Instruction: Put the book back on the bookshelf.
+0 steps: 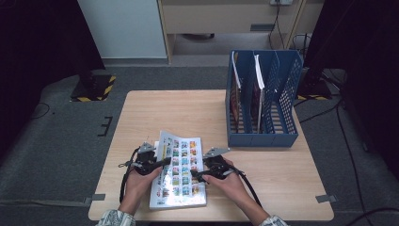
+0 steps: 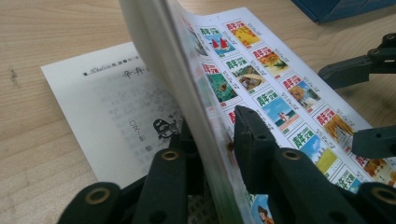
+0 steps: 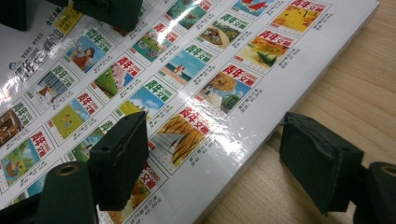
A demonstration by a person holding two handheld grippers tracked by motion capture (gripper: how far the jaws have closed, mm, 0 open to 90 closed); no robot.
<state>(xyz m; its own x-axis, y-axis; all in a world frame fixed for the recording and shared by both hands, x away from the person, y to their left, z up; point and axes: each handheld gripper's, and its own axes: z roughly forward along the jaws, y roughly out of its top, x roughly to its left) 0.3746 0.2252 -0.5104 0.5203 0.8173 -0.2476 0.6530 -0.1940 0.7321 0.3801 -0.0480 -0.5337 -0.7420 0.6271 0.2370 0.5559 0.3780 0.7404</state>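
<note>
A soft-cover book [image 1: 181, 174] lies near the table's front edge, its glossy cover printed with rows of small colourful pictures. My left gripper [image 1: 162, 164] is at the book's left edge. In the left gripper view it [image 2: 212, 135] is shut on a thick bundle of cover and pages [image 2: 187, 70] raised on edge. This bares a white printed page [image 2: 102, 102] underneath. My right gripper [image 1: 197, 175] stands open at the book's right edge. In its own view it [image 3: 215, 140] has one jaw over the cover [image 3: 187, 60] and the other over the bare wood.
A blue three-slot file holder [image 1: 263, 136] stands at the table's back right, with thin books upright in its left and middle slots. The wooden table [image 1: 188, 113] has bare room behind the book and to its left. Dark curtains flank the scene.
</note>
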